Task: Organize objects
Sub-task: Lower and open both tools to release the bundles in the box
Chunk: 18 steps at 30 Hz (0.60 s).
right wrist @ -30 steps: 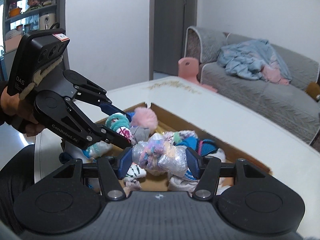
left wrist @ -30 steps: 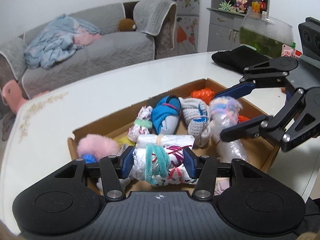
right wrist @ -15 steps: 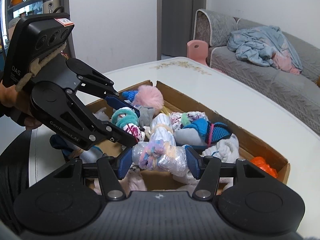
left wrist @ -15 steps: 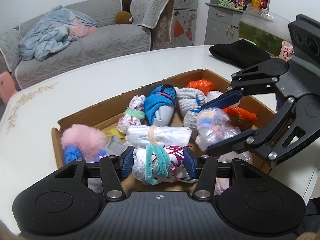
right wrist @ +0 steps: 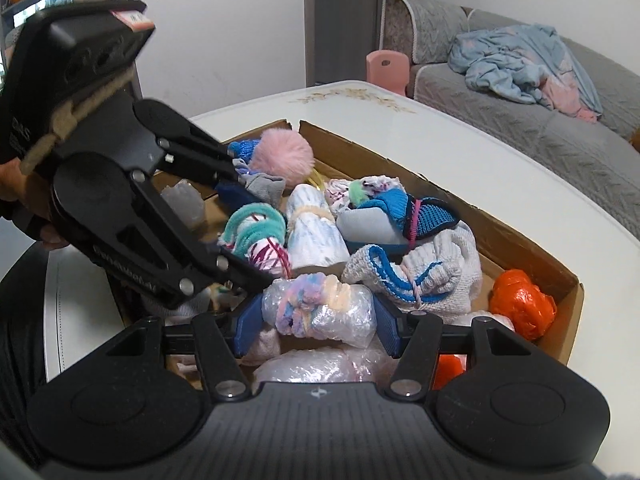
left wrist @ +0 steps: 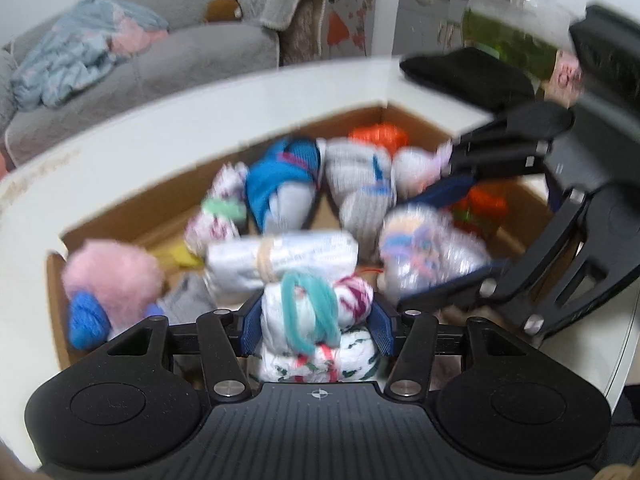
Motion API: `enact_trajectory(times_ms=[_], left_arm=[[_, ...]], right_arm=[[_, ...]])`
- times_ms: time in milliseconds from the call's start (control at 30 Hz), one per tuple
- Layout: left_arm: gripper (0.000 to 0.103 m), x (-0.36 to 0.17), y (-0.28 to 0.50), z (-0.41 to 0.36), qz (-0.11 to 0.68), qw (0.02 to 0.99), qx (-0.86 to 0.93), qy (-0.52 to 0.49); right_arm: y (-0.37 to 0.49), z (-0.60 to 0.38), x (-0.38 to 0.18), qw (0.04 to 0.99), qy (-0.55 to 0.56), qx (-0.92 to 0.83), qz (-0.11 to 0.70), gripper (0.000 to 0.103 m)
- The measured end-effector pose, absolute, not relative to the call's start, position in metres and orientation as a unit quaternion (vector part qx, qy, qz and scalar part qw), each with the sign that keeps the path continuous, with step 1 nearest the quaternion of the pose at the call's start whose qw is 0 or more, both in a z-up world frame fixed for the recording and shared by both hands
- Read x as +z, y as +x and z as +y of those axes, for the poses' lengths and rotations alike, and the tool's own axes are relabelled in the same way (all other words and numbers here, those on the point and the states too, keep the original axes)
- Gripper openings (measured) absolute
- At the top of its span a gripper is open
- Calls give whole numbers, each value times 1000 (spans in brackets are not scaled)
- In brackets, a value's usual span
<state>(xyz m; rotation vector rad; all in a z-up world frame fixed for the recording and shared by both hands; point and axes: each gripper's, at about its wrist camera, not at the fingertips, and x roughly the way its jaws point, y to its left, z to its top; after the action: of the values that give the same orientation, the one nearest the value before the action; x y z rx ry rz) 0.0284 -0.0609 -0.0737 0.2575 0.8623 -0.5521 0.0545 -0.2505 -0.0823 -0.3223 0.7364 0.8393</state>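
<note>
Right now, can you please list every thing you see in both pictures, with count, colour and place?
box: one, brown cardboard, on the table
table: one, white, under the box
pompom: one, pink, far corner of the box
rolled bundles: several, white, blue and grey, inside the box
orange bags: two, near corner of the box
sofa: one, grey, behind the table
blanket: one, light blue and pink, on the sofa
left tongs: opening, teal-tied white bundle between them
right tongs: shut on a pastel-tied plastic bundle
hand: one, holding the left tongs
</note>
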Motion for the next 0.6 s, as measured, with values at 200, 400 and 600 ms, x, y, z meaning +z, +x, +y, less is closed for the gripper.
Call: enact_trajectory(times_ms=[200,400,600], left_arm=[[60,-74,28,-57,420,864,-255,113],[66,-73,28,-60,431,862,-237,120],[77,-70,27,-63,442,863,-208,128]], right_arm=[[55,-246,-80,830,-161,395,359,58],[57,-242,-79,824,-176,383,377,70],[58,-241,-78,826,-177,361,394,78]])
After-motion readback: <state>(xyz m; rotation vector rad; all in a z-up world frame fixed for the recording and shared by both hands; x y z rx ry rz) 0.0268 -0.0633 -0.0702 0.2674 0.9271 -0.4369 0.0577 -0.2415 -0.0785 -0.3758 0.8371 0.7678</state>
